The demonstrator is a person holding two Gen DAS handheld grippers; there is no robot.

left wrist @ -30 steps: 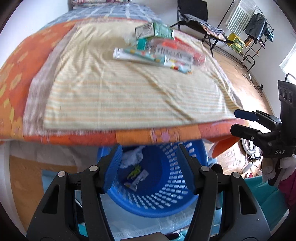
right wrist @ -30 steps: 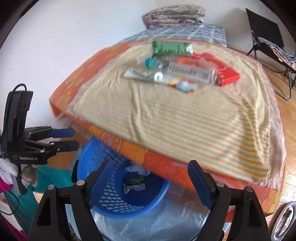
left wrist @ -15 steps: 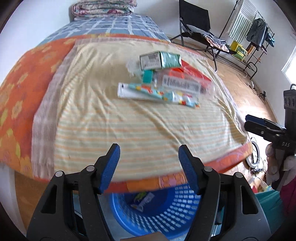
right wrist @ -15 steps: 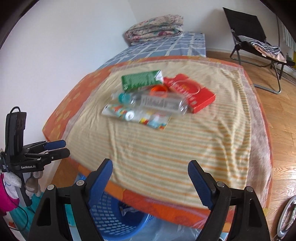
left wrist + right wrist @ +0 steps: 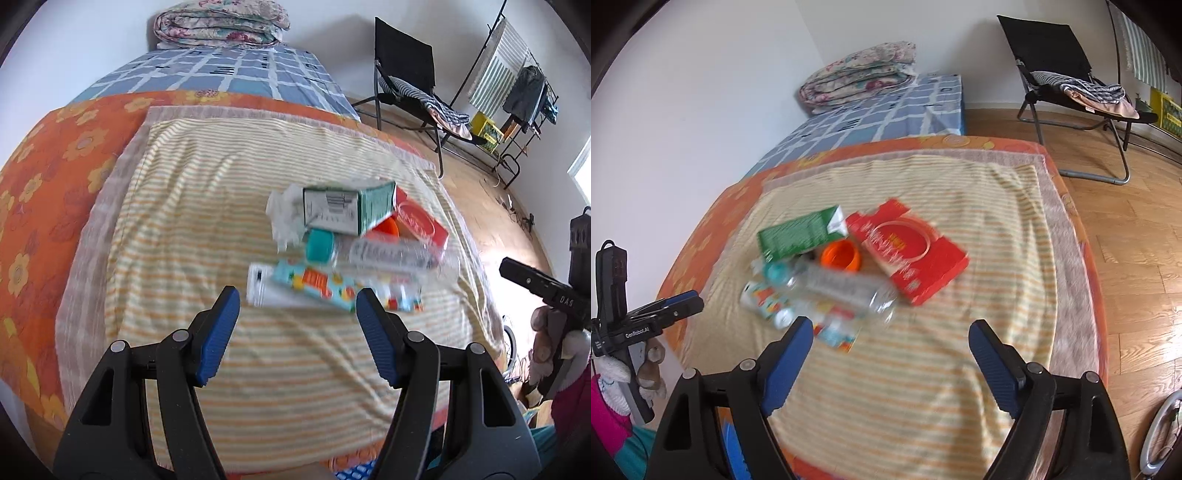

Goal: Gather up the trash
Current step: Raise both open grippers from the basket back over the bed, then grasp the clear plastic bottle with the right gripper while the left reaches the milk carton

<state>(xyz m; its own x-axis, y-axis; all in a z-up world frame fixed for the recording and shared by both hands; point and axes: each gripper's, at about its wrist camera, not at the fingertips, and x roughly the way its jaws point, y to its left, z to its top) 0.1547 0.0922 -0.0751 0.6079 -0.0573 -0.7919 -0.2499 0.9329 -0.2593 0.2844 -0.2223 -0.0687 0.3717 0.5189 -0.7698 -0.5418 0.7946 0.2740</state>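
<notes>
A pile of trash lies on the striped cloth (image 5: 221,221) on the bed: a green carton (image 5: 332,210), a flat red box (image 5: 908,251), an orange cup (image 5: 840,254), a clear bottle (image 5: 842,286) with a teal cap (image 5: 320,245), a colourful wrapper (image 5: 314,282) and crumpled white plastic (image 5: 282,218). My left gripper (image 5: 297,295) hovers open just short of the wrapper, with nothing between its fingers. My right gripper (image 5: 890,325) is open and empty, a little short of the bottle. Each gripper also shows at the edge of the other's view.
A sliver of the blue basket (image 5: 354,472) shows below the bed's near edge. A folded quilt (image 5: 221,22) lies at the bed's far end. A black folding chair (image 5: 1071,74) and a drying rack (image 5: 517,74) stand on the wooden floor to the right.
Both grippers have come up from over the blue basket and moved in over the bed. The basket has dropped almost out of view and the trash pile is much nearer.
</notes>
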